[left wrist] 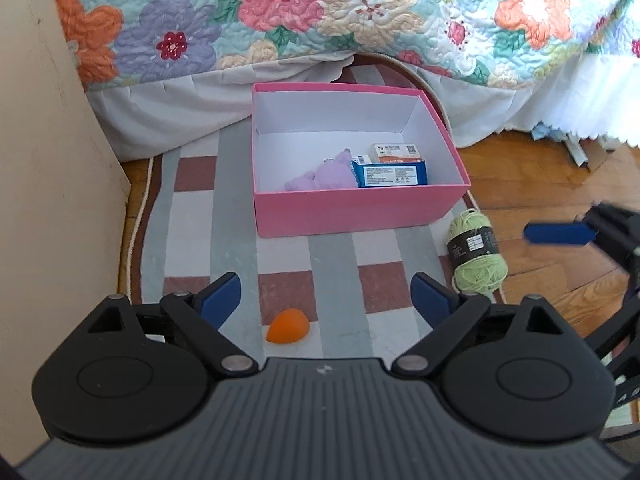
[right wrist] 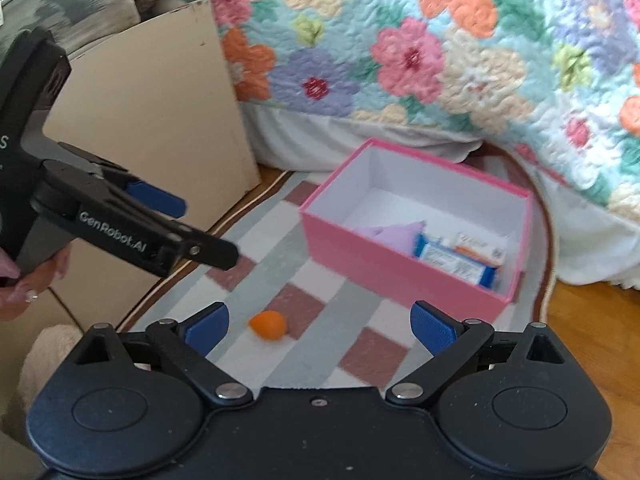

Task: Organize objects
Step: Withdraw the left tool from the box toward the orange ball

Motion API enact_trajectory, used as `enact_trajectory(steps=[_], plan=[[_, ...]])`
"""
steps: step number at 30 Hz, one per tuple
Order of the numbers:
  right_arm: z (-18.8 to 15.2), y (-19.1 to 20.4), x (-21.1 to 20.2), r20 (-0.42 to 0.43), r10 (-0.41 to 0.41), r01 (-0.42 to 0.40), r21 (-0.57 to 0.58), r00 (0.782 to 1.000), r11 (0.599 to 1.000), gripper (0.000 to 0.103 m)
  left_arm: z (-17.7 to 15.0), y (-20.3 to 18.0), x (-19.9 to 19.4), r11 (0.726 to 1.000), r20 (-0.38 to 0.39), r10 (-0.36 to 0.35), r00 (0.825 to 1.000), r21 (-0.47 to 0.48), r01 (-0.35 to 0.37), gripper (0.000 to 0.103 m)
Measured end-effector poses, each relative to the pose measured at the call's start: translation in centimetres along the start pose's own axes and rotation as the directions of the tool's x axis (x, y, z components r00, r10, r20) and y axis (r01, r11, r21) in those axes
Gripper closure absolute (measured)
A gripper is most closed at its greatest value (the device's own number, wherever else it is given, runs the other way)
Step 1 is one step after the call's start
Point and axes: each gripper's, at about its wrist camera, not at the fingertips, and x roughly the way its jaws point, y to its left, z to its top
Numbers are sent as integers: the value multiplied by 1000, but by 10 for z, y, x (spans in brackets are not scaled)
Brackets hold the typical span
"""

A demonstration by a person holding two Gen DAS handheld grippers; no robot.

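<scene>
Both the left claw [left wrist: 326,300] and right claw [right wrist: 320,326] gape wide and empty. Ahead, the pink cardboard box [left wrist: 352,210] already holds a lilac plush toy [left wrist: 324,176] and packets; the small orange ball [left wrist: 288,332] between the left fingers and the green yarn skein [left wrist: 476,256] to its right remain.

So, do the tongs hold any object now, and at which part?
Nothing is held. Both the left tongs and the right tongs are open and empty.

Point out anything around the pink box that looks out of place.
Two things lie loose outside the pink box: a small orange ball on the checked rug, and a green yarn skein at the rug's edge beside the box. The purple plush and packets are already inside.
</scene>
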Motion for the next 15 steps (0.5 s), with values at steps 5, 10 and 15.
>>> enact_trajectory(steps=[5,10,15], plan=[[-9,-3,10,-30,95,-93,53,995,994,4,-11,0,0,1000,17,5,1000,-5,-5,11],[-16,-2,16,1,65,-65,25,998,998,4,-20,1,6,999,31,28,999,20,-29,11],[-15,-5,16,2,46,-46,39,999,998,4,-25,13,13,999,68,27,997,-29,-25,11]])
